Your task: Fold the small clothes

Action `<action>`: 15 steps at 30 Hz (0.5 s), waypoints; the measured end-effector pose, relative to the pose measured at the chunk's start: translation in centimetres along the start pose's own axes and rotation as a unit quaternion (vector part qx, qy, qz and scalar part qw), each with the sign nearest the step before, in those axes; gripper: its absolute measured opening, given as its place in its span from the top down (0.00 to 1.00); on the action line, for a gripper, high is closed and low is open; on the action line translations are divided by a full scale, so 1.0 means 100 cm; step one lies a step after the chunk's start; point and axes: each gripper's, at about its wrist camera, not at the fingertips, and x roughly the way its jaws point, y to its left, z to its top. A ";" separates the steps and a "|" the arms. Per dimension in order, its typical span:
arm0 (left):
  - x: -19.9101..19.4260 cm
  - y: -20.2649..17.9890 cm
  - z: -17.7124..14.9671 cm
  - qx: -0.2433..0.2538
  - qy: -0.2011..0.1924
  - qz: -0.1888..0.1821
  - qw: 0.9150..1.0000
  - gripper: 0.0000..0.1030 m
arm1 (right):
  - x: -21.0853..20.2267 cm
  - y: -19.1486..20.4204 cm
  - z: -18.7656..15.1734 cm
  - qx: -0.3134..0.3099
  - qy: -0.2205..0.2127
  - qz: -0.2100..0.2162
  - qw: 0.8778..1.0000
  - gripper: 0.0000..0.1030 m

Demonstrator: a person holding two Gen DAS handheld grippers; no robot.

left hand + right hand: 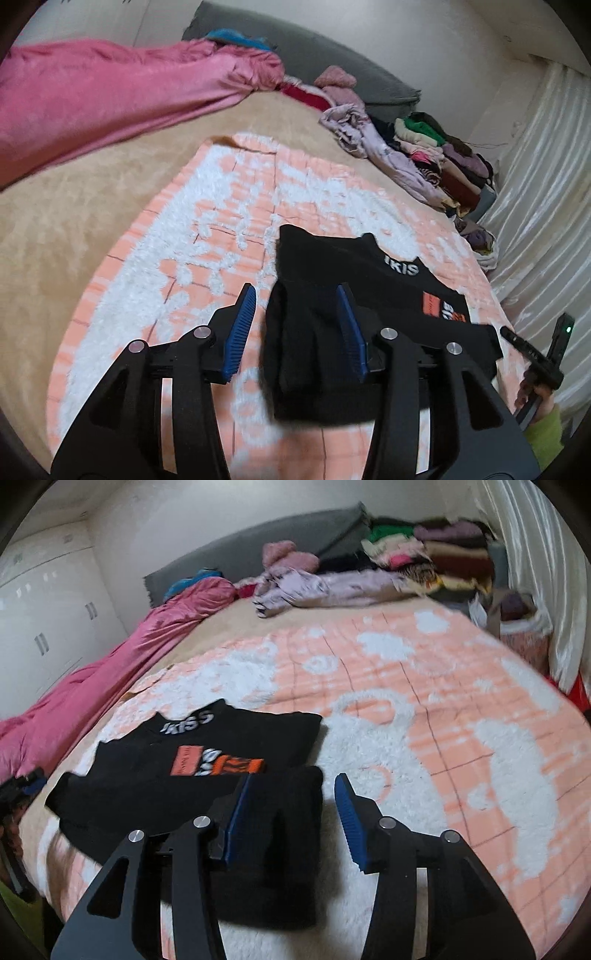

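Lying flat on the peach blanket [424, 709], a black shirt [207, 760] sits under both grippers.
Left gripper [295, 314] and right gripper [295, 797] stand partly open, each over a folded-in side, pads not pressing cloth.

White wardrobe [48, 627], grey headboard [258, 546], satin curtain [535, 206].

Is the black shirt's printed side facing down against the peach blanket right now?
No, the black shirt lies on the peach blanket with its white lettering and orange print facing up in the right wrist view.
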 end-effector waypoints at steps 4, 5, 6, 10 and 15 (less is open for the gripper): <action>-0.018 -0.017 -0.025 0.021 0.005 -0.019 1.000 0.65 | -0.018 0.022 -0.018 -0.030 0.012 0.035 0.999 0.56; -0.020 -0.021 -0.035 0.026 0.012 -0.023 0.999 0.65 | -0.021 0.030 -0.026 -0.040 0.019 0.045 0.998 0.56; -0.020 -0.025 -0.043 0.032 0.020 -0.027 0.999 0.65 | -0.021 0.036 -0.031 -0.046 0.025 0.051 0.997 0.56; -0.010 -0.036 -0.070 0.055 0.053 -0.027 0.997 0.65 | -0.020 0.055 -0.052 -0.061 0.049 0.064 0.995 0.57; 0.014 -0.050 -0.083 0.077 0.081 -0.020 0.994 0.65 | -0.009 0.066 -0.064 -0.077 0.069 0.053 0.993 0.60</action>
